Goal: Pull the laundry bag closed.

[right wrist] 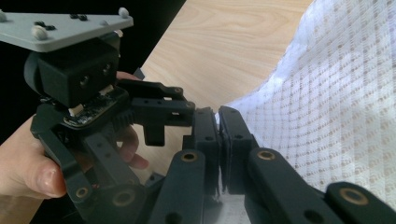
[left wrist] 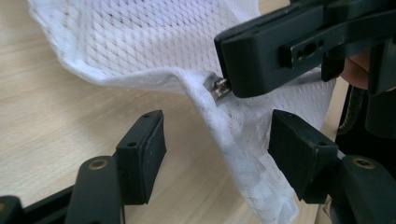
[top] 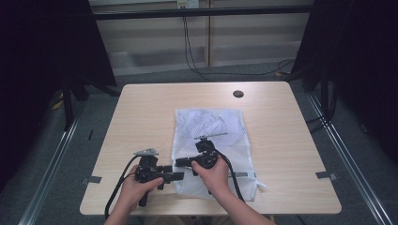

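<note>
at the left of the high view, the person's left hand (top: 136,185) held the left tongs (top: 176,176) low over the worktop (top: 141,122), pointing right toward the near left corner of a white mesh laundry bag (top: 213,136). in the left gripper view those tongs (left wrist: 217,140) stood released, their two black pads apart with a fold of the bag's hem (left wrist: 233,140) hanging between them, not yet pinched. just right of them, the right tongs (top: 180,163) were clenched on the small metal zip pull (left wrist: 218,87) at that same corner; the right gripper view showed their pads (right wrist: 219,135) pressed tight together against the mesh edge.

the bag lay flat in the middle of the worktop, reaching from the near edge toward the centre. it looked very light, limp and thin, likely to sag, bunch and drag rather than keep a shape, and its open weave could snag. the hem beside the zip, doubled and firmer, seemed the best place to grip, holding the cloth taut against the pull.

the worktop was pale wood grain, smooth, with a dark round cable hole (top: 238,93) near its far edge. beyond it were grey carpet, trailing black cables (top: 197,70) and dark curtains (top: 42,47) at both sides.
</note>
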Demonstrator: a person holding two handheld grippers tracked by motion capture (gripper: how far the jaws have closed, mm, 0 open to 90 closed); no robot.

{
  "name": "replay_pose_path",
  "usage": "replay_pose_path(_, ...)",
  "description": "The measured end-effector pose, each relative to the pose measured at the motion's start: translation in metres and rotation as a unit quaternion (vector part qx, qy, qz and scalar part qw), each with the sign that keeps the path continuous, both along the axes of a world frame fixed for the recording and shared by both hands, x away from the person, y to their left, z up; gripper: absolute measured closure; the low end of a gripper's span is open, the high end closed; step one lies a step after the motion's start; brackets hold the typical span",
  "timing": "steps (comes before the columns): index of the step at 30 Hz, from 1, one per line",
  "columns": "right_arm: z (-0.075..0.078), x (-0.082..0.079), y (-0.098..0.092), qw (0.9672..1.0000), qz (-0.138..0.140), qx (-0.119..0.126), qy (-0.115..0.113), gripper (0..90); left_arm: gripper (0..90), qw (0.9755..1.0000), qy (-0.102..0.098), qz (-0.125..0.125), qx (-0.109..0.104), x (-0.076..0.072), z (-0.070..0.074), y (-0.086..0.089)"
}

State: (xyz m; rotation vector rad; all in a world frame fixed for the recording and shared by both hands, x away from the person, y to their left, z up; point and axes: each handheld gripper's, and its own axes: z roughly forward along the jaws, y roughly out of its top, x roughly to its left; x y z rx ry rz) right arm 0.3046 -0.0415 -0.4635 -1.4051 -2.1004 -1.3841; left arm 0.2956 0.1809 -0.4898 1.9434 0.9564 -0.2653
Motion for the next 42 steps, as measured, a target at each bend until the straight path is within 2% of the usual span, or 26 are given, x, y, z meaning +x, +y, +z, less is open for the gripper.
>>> replay_pose_path(8,0.0018,0.0004,-0.0017,1.0,0.0,0.001,-0.001,87.0,47.6,0.9998,0.014,-0.003,-0.013,0.0013,-0.0015,-0.0024)
replay_pose_path(17,0.0034,0.001,-0.0031,1.0,0.0,0.005,-0.001,87.0,51.4,0.9995,0.026,-0.007,-0.017,0.0003,-0.0045,-0.0063)
replay_pose_path(21,0.0043,0.001,-0.0032,1.0,0.002,0.004,-0.001,87.0,55.3,0.9987,0.037,0.002,-0.035,-0.0004,-0.0049,-0.0056)
replay_pose_path(23,0.005,0.0015,-0.0033,1.0,0.002,0.004,-0.002,87.0,57.3,0.9991,0.03,0.001,-0.029,0.0006,-0.0051,-0.0038)
replay_pose_path(24,0.0059,0.0015,-0.0033,1.0,0.001,0.006,-0.002,87.0,60.3,0.9989,0.034,0.002,-0.031,0.0005,-0.0049,-0.0036)
replay_pose_path(31,0.0057,0.0002,-0.0032,1.0,0.004,0.006,-0.004,87.0,63.2,0.9981,0.049,0.0,-0.038,0.0004,-0.007,-0.0067)
replay_pose_path(32,0.0058,0.0004,-0.0033,1.0,0.003,0.006,-0.003,87.0,63.8,0.9972,0.059,0.004,-0.045,-0.0006,-0.0072,-0.0079)
replay_pose_path(34,0.0055,0.0005,-0.0034,0.9999,0.004,0.008,-0.004,87.0,65.0,0.9975,0.055,0.001,-0.045,0.0005,-0.0083,-0.0073)
replay_pose_path(36,0.0055,0.0001,-0.003,1.0,0.004,0.009,-0.002,87.0,66.9,0.9968,0.061,0.003,-0.051,0.0001,-0.0086,-0.0083)
replay_pose_path(38,0.0046,-0.0002,-0.0029,0.9999,0.005,0.01,-0.003,87.0,69.7,0.9972,0.056,-0.002,-0.049,0.0011,-0.0089,-0.008)
replay_pose_path(42,0.0033,-0.0002,-0.0034,0.9999,0.006,0.012,0.0,87.0,77.6,0.9961,0.066,-0.001,-0.058,0.0026,-0.0072,-0.0072)
